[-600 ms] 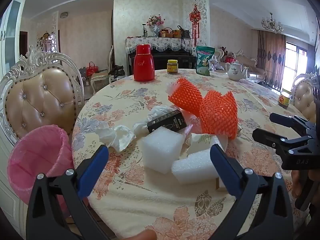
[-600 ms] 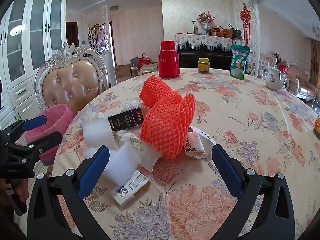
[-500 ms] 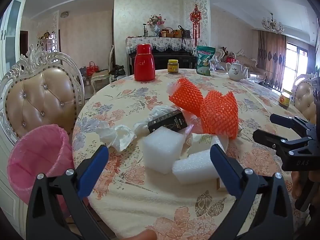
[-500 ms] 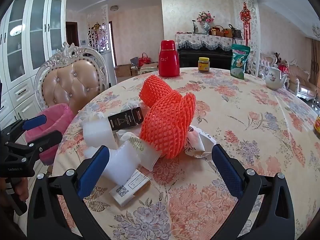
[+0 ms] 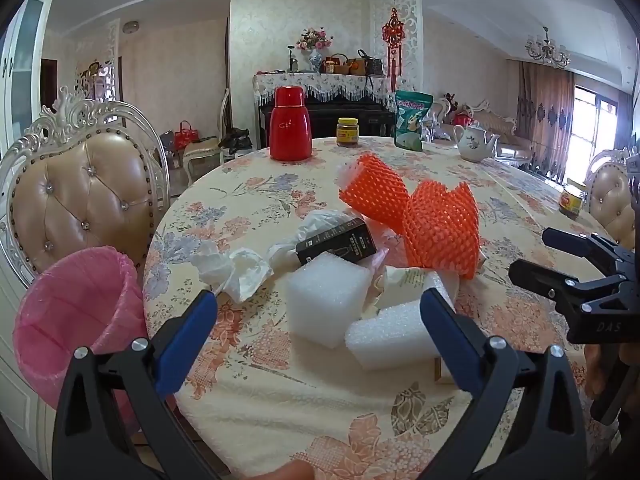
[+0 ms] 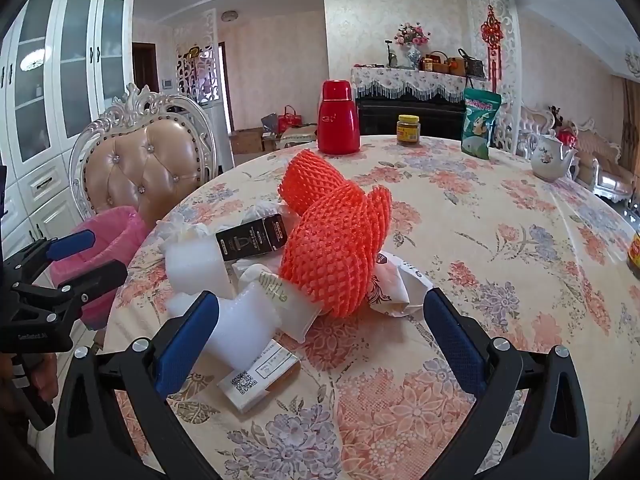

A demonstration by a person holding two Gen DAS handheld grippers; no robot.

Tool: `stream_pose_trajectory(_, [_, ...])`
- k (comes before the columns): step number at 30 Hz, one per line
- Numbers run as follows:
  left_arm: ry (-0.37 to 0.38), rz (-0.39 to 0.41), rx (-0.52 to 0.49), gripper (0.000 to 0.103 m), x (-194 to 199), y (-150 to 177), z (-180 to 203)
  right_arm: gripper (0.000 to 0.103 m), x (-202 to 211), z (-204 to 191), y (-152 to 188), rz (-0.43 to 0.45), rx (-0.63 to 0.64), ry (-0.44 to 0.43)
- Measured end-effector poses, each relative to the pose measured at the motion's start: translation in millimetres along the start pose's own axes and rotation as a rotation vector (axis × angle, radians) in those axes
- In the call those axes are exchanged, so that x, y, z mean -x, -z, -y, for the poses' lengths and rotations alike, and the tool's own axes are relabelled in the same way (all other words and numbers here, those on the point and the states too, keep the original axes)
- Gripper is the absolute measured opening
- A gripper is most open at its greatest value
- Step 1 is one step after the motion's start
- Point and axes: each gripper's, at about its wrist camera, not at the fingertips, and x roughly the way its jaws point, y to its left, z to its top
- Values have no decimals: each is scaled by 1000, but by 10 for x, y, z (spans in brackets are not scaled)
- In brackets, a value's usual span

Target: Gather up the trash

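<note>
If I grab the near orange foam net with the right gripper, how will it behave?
The orange net looks like soft open mesh foam, so it will probably squash between the jaws and weigh almost nothing. It leans on wrappers, so those may shift as it lifts.

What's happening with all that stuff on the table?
A person holds a gripper in each hand over a pile of trash on the flowery table. The left gripper and right gripper are both open and empty. White foam blocks, orange foam nets and a black box lie waiting. The pink bin stands beside the table.
</note>
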Motion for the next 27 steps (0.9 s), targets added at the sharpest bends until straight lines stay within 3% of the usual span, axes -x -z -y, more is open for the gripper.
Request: stream_pose_trajectory(27, [-5,1,2,98,-9,-9,-11,96,-2,-13,-24,-4,0,2])
